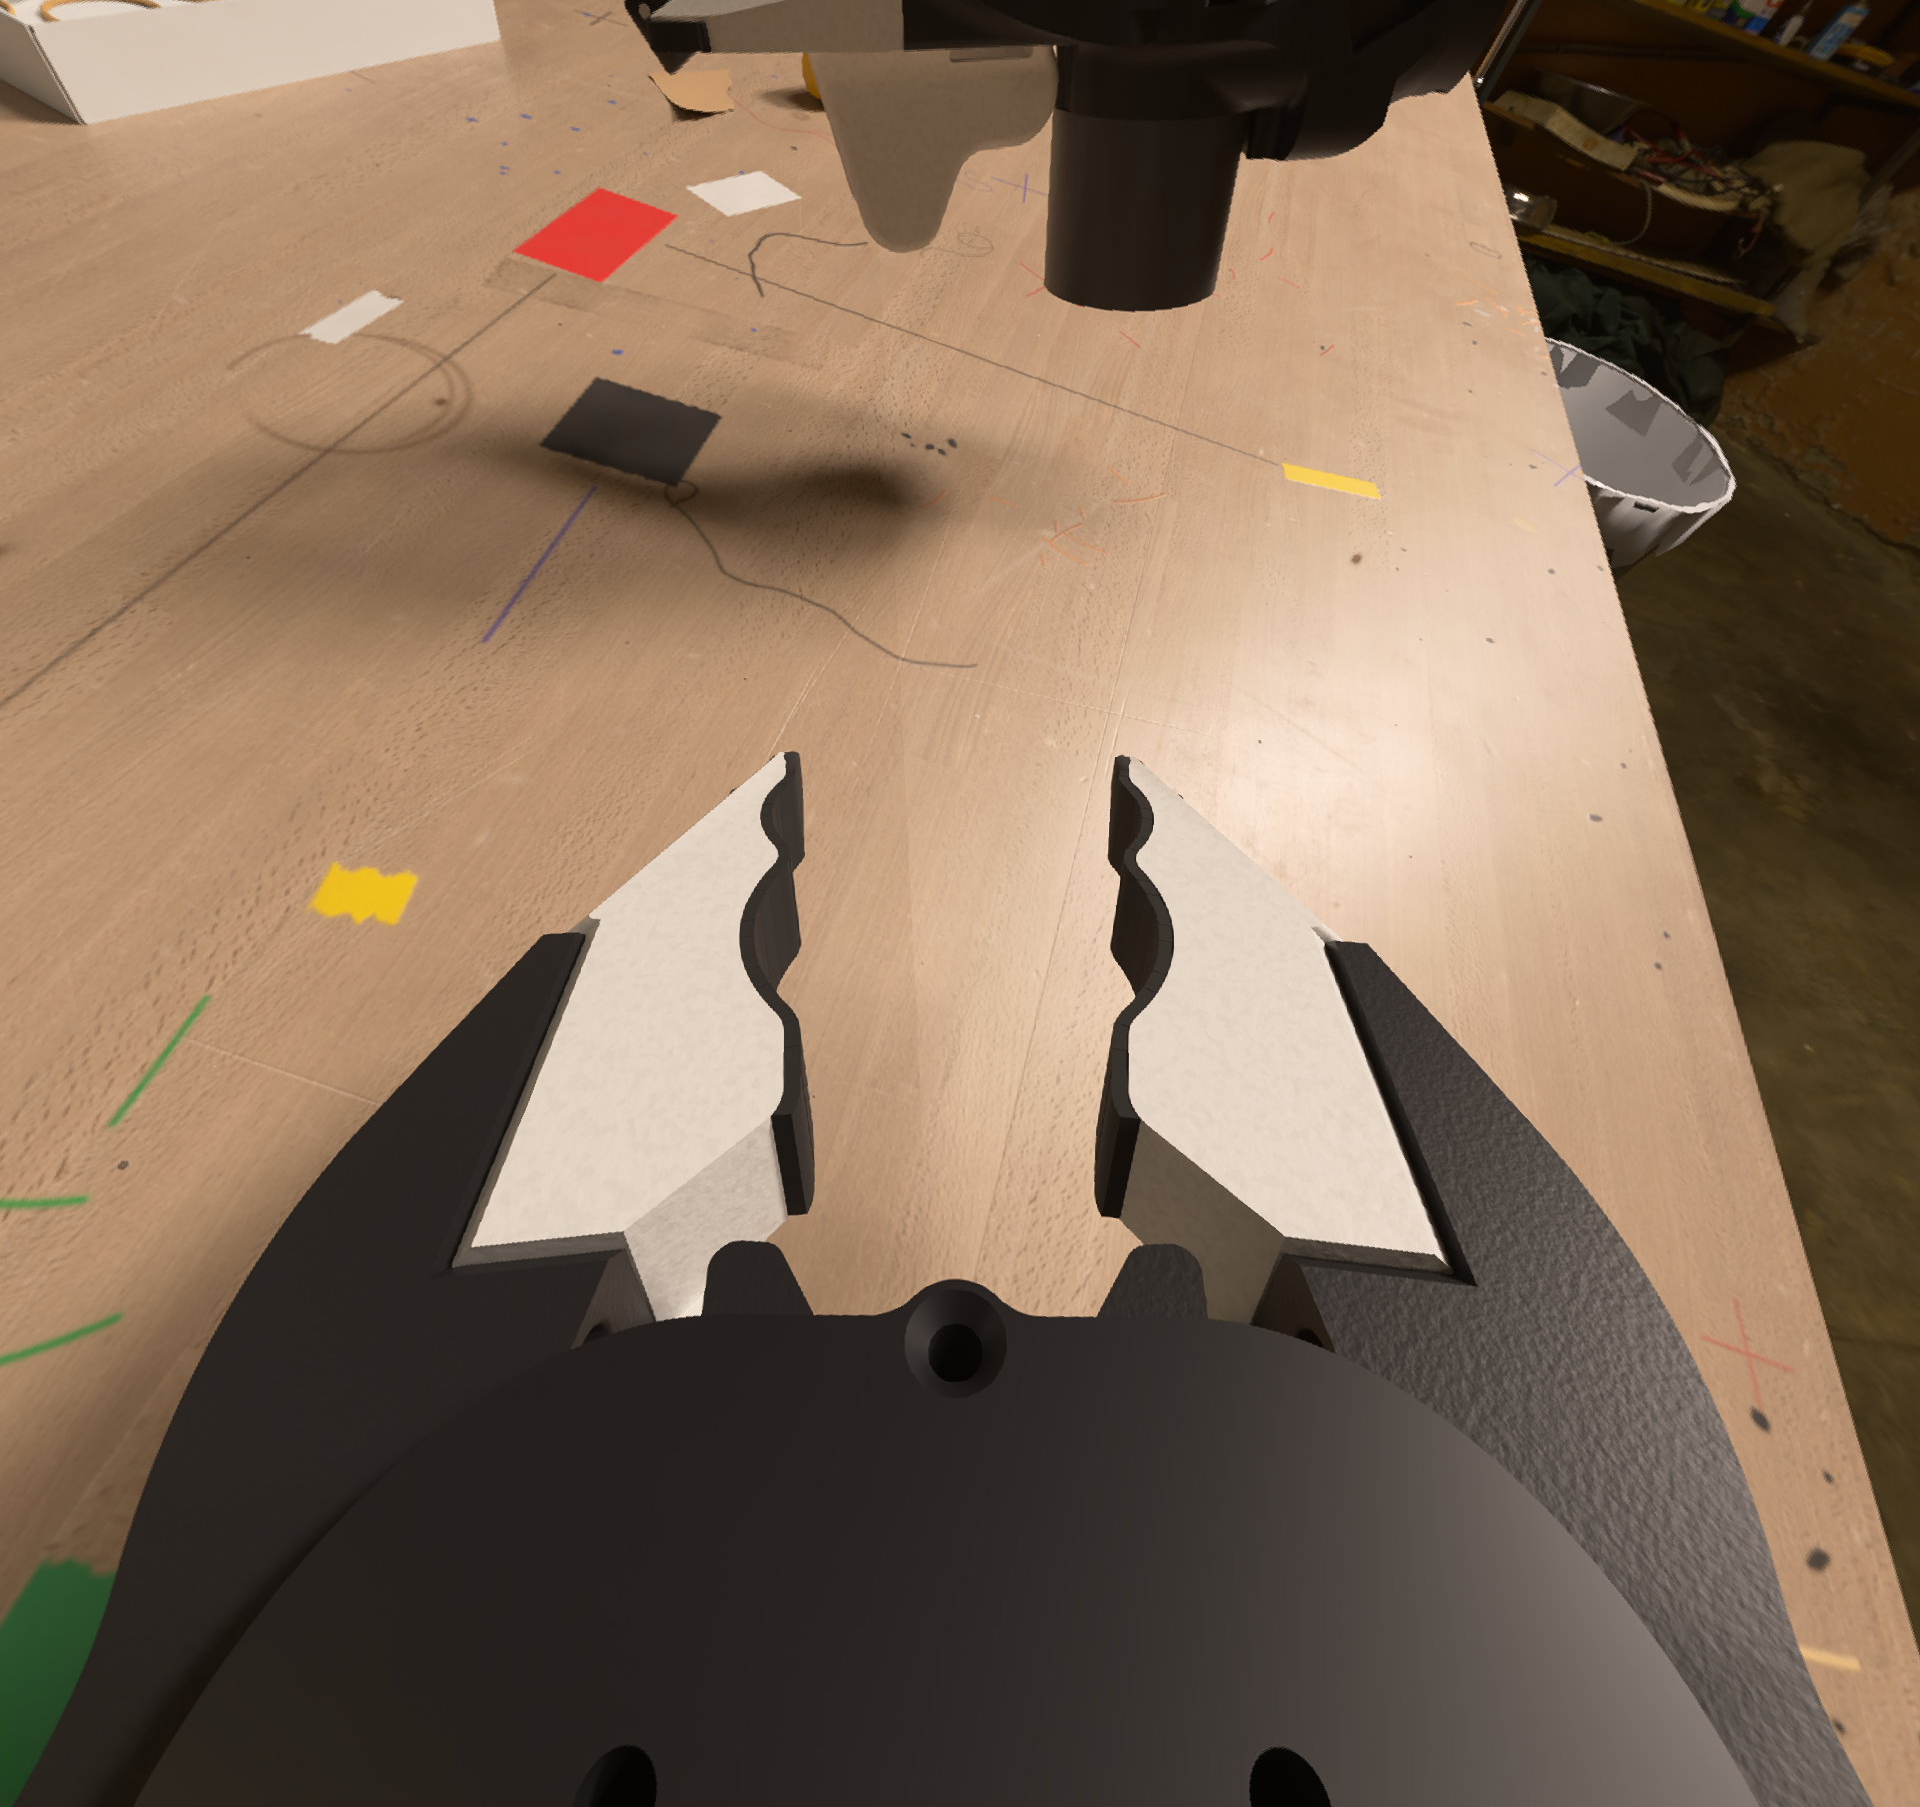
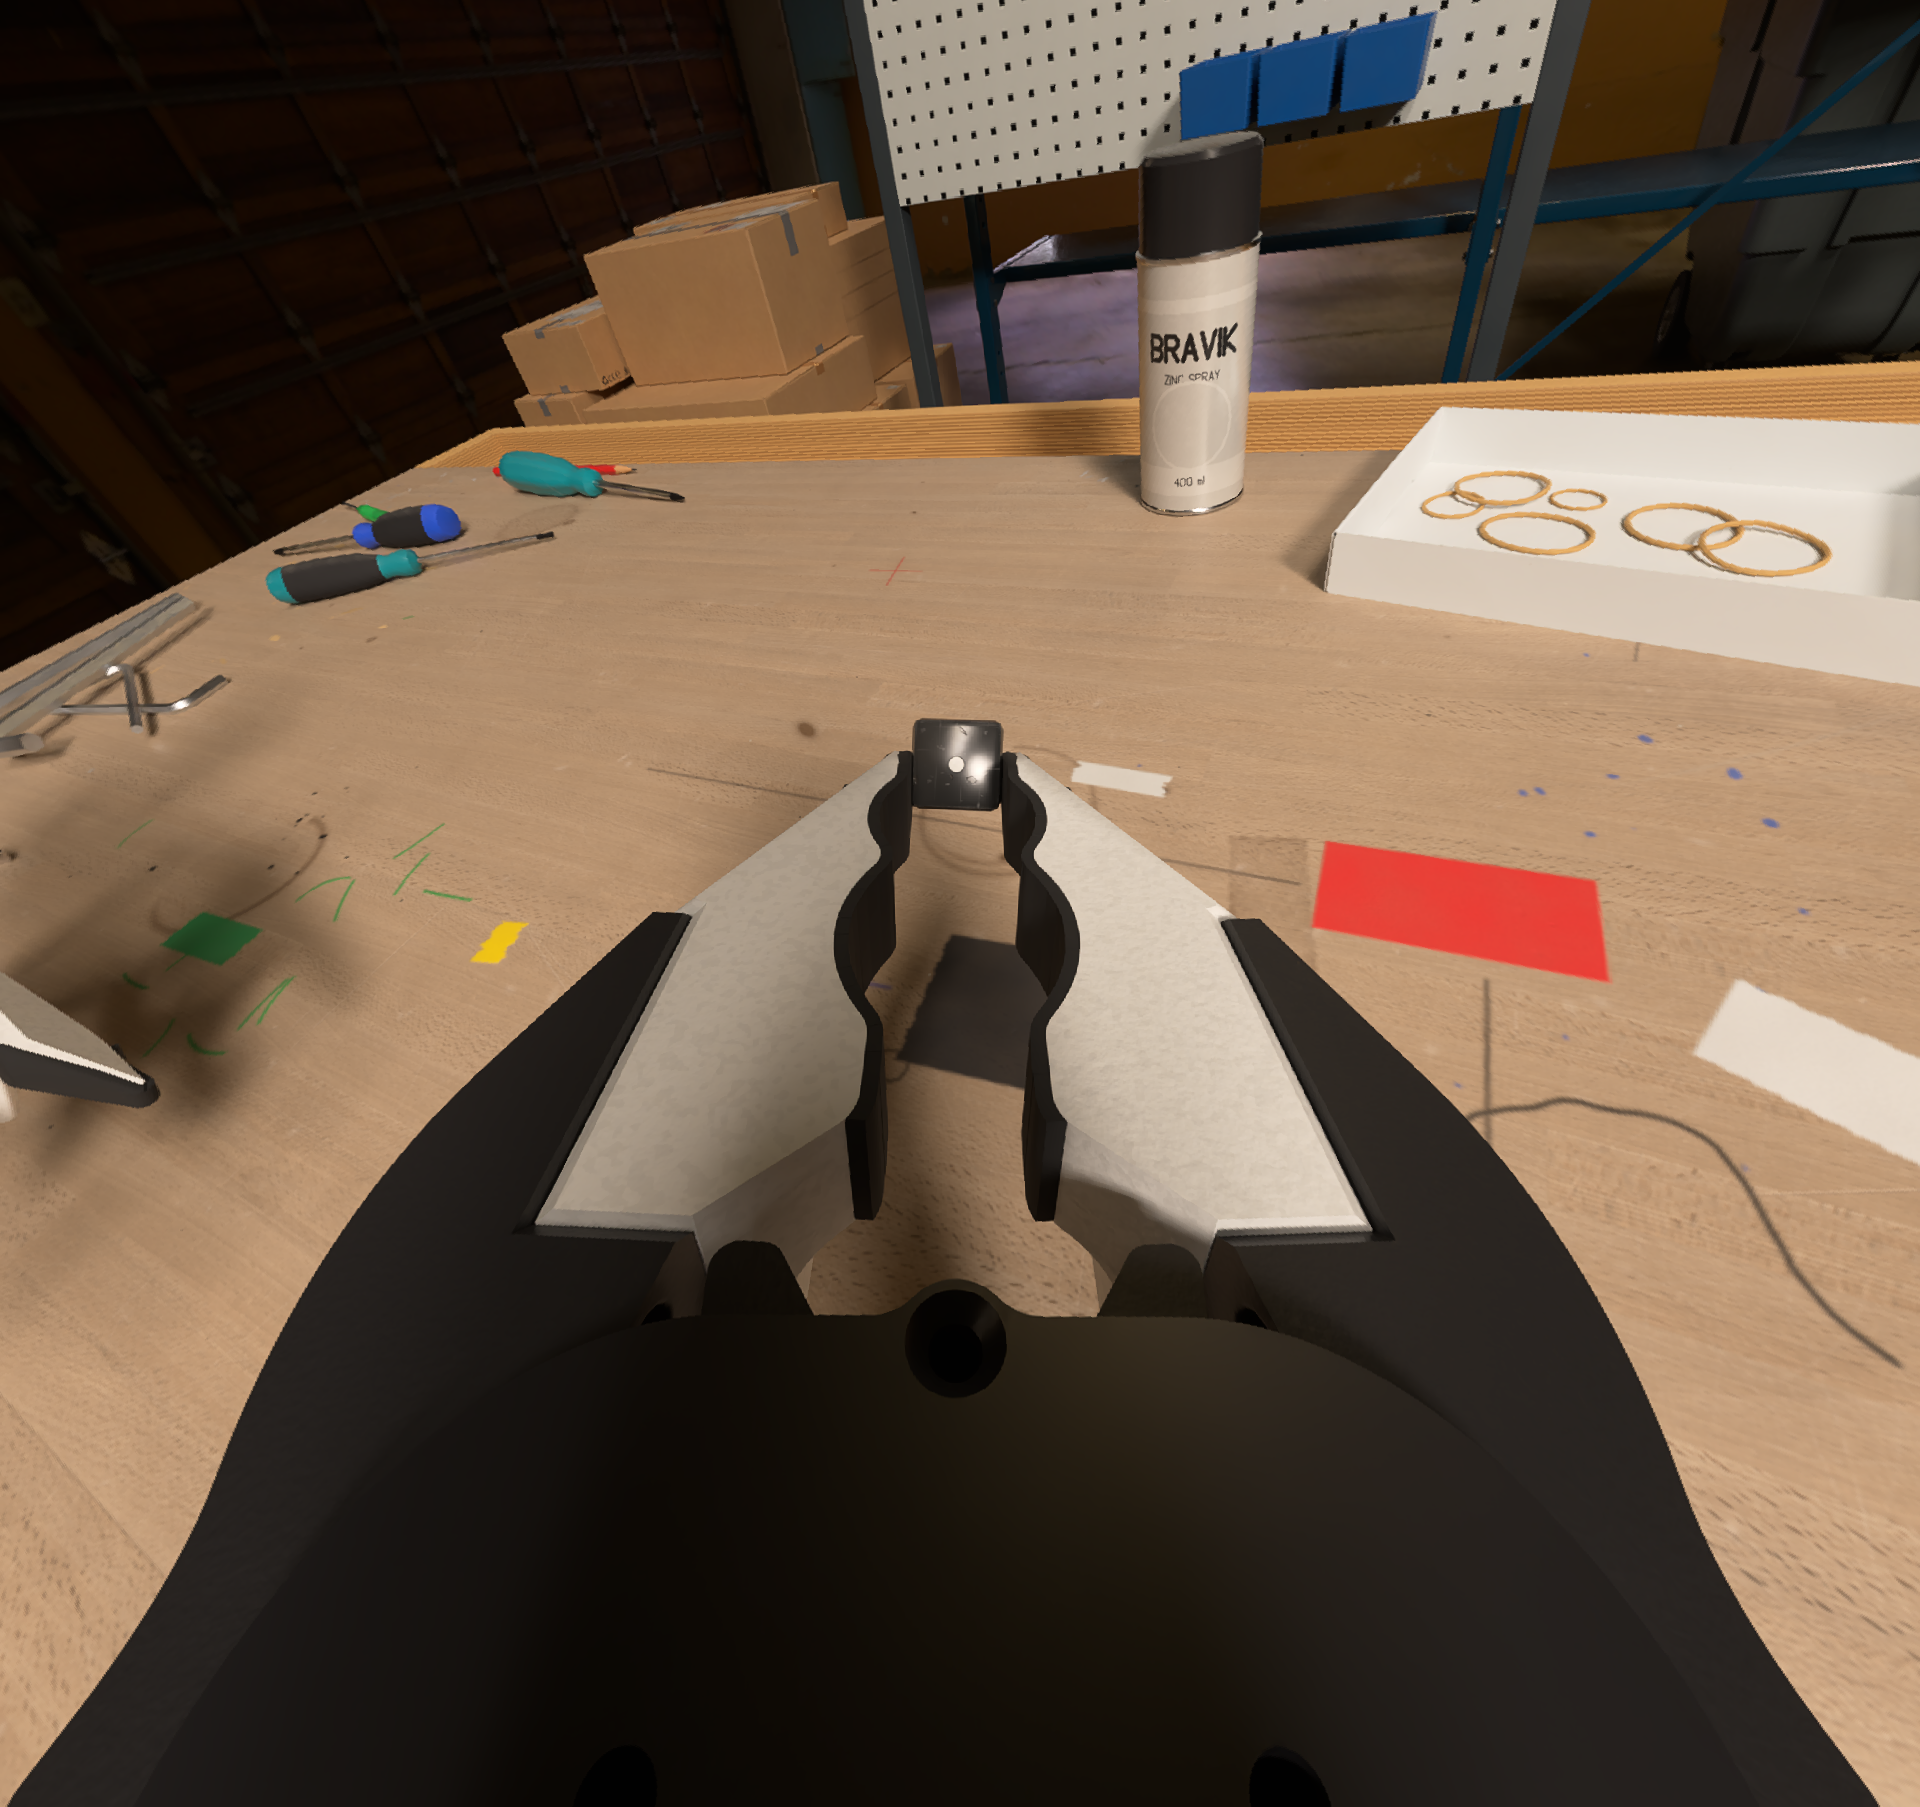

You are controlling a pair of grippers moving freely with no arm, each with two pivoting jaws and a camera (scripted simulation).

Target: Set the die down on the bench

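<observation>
In the right wrist view my right gripper (image 2: 957, 770) is shut on a small black die (image 2: 957, 765) with one white pip facing the camera, pinched between the fingertips above the wooden bench (image 2: 727, 677). In the left wrist view the same right gripper (image 1: 665, 17) hovers high over the bench (image 1: 1247, 718), with the die (image 1: 655, 3) dark at its tip and its shadow on the wood below. My left gripper (image 1: 956, 770) is open and empty, low over the bench. One of its fingertips (image 2: 83, 1066) shows at the left edge of the right wrist view.
A white tray (image 2: 1558, 604) of rubber bands, also in the left wrist view (image 1: 312, 43), stands at the back. A spray can (image 2: 1195, 334), screwdrivers (image 2: 353, 573) and hex keys (image 2: 135, 697) lie farther off. Red (image 2: 1455, 910) and black (image 1: 631, 429) patches mark the wood. A white bucket (image 1: 1642, 458) stands beyond the bench edge.
</observation>
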